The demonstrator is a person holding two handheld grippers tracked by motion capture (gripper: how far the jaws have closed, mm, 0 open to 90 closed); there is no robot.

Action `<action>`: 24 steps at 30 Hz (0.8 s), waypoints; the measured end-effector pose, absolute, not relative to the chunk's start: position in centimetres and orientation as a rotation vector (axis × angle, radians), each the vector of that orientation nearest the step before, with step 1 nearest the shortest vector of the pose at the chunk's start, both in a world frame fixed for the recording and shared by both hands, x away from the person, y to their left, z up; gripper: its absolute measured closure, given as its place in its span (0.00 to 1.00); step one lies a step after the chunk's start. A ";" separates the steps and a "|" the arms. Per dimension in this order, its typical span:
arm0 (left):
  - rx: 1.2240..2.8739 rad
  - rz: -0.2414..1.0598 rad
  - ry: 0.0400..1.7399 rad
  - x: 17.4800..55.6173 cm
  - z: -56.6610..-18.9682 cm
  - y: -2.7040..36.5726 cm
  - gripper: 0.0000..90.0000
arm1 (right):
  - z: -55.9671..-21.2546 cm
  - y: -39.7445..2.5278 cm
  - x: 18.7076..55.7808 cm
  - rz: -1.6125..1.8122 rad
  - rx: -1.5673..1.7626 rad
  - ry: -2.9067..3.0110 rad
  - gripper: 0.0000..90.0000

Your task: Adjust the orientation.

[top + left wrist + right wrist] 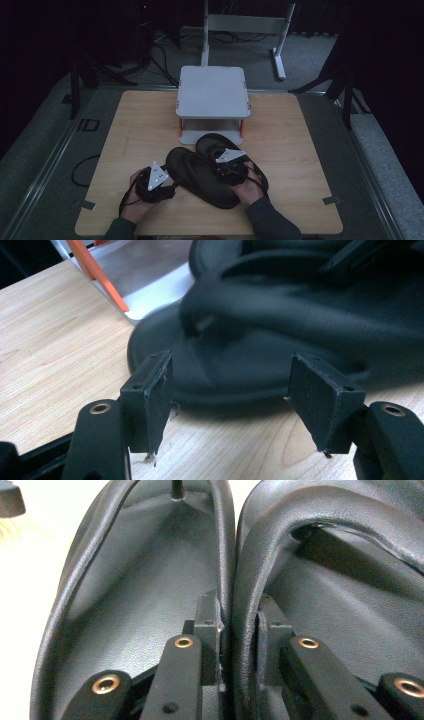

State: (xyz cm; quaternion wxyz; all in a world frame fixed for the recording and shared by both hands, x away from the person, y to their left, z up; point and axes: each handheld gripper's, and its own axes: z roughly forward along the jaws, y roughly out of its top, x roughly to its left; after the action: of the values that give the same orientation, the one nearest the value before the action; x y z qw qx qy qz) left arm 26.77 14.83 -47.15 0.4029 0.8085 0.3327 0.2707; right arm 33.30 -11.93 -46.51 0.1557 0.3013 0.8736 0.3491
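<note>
Two black sandals lie side by side near the table's front: one (200,180) nearer me, the other (212,144) behind it by the stand. My right gripper (225,167) reaches in from the right. In the right gripper view it (239,625) is shut on two neighbouring straps, one from the left sandal (223,540) and one from the right sandal (250,565), pinched together. My left gripper (170,187) is at the nearer sandal's left edge. Its jaws (235,410) are open, just short of the rim of that sandal (240,375), with nothing between them.
A small grey two-tier stand (212,90) with orange posts (97,272) stands at the middle back of the wooden table (140,130). Its lower plate (145,285) is just behind the sandals. Cables and a white frame lie on the floor beyond.
</note>
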 end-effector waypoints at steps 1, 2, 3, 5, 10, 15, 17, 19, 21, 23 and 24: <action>2.042 0.683 0.843 26.8 -47.1 14.9 0.39 | -46.7 -11.7 33.3 1.001 0.857 2.506 0.85; 2.042 0.683 0.843 26.8 -47.1 14.9 0.39 | -46.8 -11.5 33.3 1.007 0.858 2.515 0.85; 2.042 0.682 0.845 26.8 -47.2 14.9 0.39 | -46.9 -11.5 33.4 1.011 0.861 2.521 0.85; 2.042 0.681 0.846 26.8 -47.2 14.8 0.39 | -46.9 -11.6 33.3 1.025 0.869 2.530 0.85; 2.039 0.676 0.850 27.0 -47.2 14.7 0.39 | -47.0 -11.9 32.5 1.037 0.845 2.563 0.84; 2.032 0.675 0.861 27.4 -47.1 14.8 0.39 | -47.0 -12.1 32.8 1.046 0.855 2.561 0.75; 2.028 0.675 0.872 27.6 -47.1 14.9 0.39 | -47.0 -12.1 32.9 1.035 0.861 2.546 0.66; 2.022 0.675 0.884 27.9 -47.2 15.0 0.39 | -46.8 -12.3 32.9 1.048 0.879 2.553 0.64; 2.016 0.679 0.894 28.1 -47.1 15.2 0.39 | -46.6 -12.5 32.8 1.056 0.874 2.538 0.60; 2.006 0.685 0.912 28.4 -47.1 15.4 0.39 | -46.1 -12.8 32.6 1.081 0.864 2.527 0.57; 2.005 0.691 0.920 28.6 -47.1 15.5 0.40 | -45.9 -13.0 32.6 1.083 0.859 2.517 0.56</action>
State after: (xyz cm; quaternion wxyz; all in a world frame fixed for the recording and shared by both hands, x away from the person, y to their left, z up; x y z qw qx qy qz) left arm 28.60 15.49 -47.11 0.4034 0.7937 0.3641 0.2734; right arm 32.57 -12.95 -45.95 0.1348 0.2964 0.8686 0.3736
